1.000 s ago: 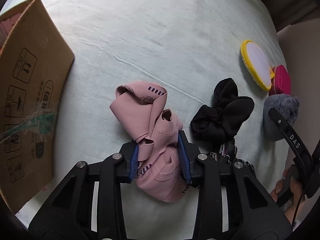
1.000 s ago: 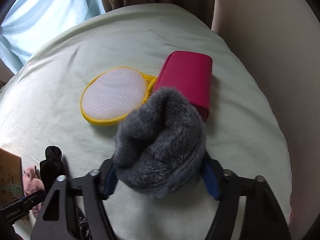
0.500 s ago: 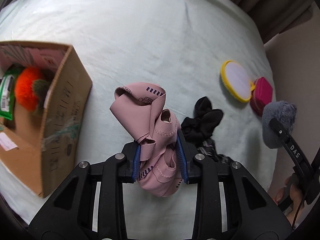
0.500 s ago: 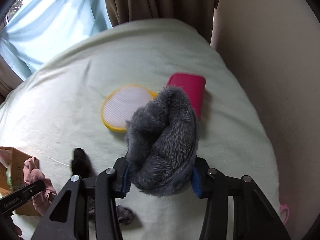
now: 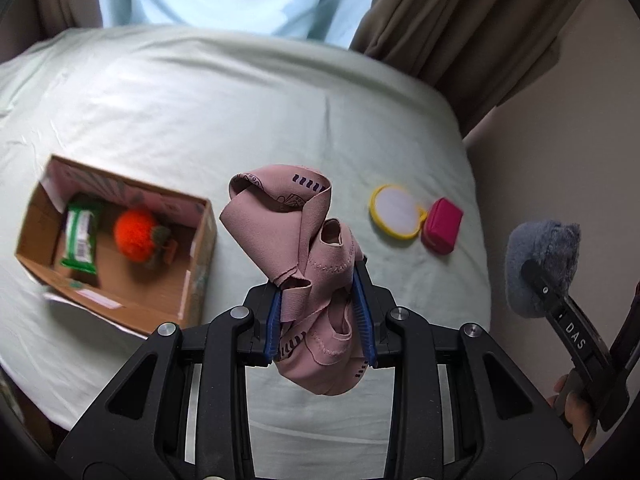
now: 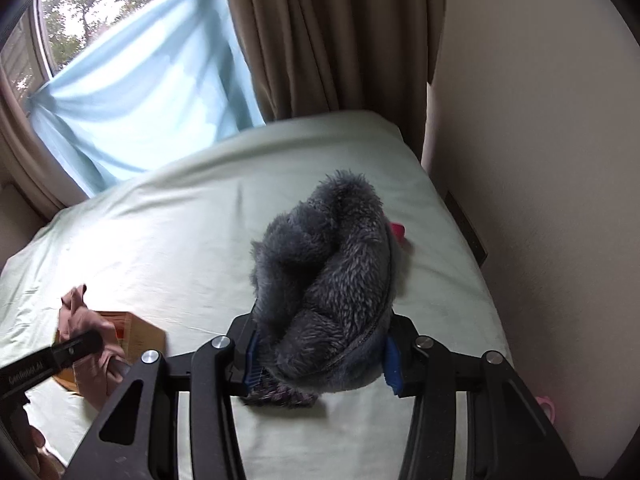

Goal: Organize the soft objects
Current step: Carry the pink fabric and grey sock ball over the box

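We've got both grippers loaded and up off the bed (image 5: 240, 120). Our left gripper (image 5: 320, 328) pinches a pink cloth (image 5: 308, 264) between its blue pads, a thin, stretchy knit with dark printed dashes and stitched seams, twisted into loose loops above the fingers and sagging in a soft lump below them. Our right gripper (image 6: 322, 364) is clamped on a grey fluffy piece (image 6: 328, 280), thick and shaggy, folded into a rounded bundle that bulges well past the fingertips; in the left view it shows as a fuzzy ball at the far right.

Down on the pale green, lightly wrinkled sheet, an open cardboard box (image 5: 192, 264) sits to the left, holding a green packet (image 5: 80, 240) and a fuzzy orange ball (image 5: 136, 236). Off to the right lie a round white mesh pad (image 5: 396, 210) with a yellow rim and, touching it, a boxy magenta pouch (image 5: 442, 226). Behind the bed hang brown curtains (image 6: 320, 40) and a light blue drape (image 6: 140, 100).
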`<state>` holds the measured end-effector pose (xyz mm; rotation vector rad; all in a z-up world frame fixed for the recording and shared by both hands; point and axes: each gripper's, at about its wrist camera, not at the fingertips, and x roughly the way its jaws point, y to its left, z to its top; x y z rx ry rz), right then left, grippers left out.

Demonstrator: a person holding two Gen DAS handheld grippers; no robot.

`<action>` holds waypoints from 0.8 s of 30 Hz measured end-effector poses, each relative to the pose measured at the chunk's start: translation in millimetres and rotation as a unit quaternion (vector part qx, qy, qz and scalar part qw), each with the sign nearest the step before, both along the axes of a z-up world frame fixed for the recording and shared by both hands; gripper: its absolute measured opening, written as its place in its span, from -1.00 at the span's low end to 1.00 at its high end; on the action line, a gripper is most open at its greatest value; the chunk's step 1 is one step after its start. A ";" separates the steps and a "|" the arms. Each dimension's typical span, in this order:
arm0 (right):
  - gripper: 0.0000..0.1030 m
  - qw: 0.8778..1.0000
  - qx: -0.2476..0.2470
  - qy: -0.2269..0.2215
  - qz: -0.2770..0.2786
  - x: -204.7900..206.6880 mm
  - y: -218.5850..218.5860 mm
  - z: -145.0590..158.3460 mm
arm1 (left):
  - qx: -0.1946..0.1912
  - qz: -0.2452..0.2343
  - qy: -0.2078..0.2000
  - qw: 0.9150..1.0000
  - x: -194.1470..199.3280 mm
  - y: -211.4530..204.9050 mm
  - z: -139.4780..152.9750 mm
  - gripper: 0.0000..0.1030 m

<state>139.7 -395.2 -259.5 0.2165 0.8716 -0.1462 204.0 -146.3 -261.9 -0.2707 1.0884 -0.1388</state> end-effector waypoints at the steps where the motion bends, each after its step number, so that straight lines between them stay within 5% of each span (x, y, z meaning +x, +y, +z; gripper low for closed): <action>1: -0.15 1.000 0.001 -0.003 0.002 -3.5 5.3 9.2 | 0.001 -0.002 -0.008 1.000 -2.0 4.2 11.5 -0.46; 11: -0.15 0.999 0.011 -0.026 0.046 -43.2 107.4 76.4 | 0.005 -0.014 -0.079 0.997 -28.0 85.6 97.4 -0.46; 24: -0.15 0.996 0.070 0.011 0.062 -15.2 257.9 56.6 | 0.049 -0.025 -0.070 0.996 -15.7 244.9 100.1 -0.46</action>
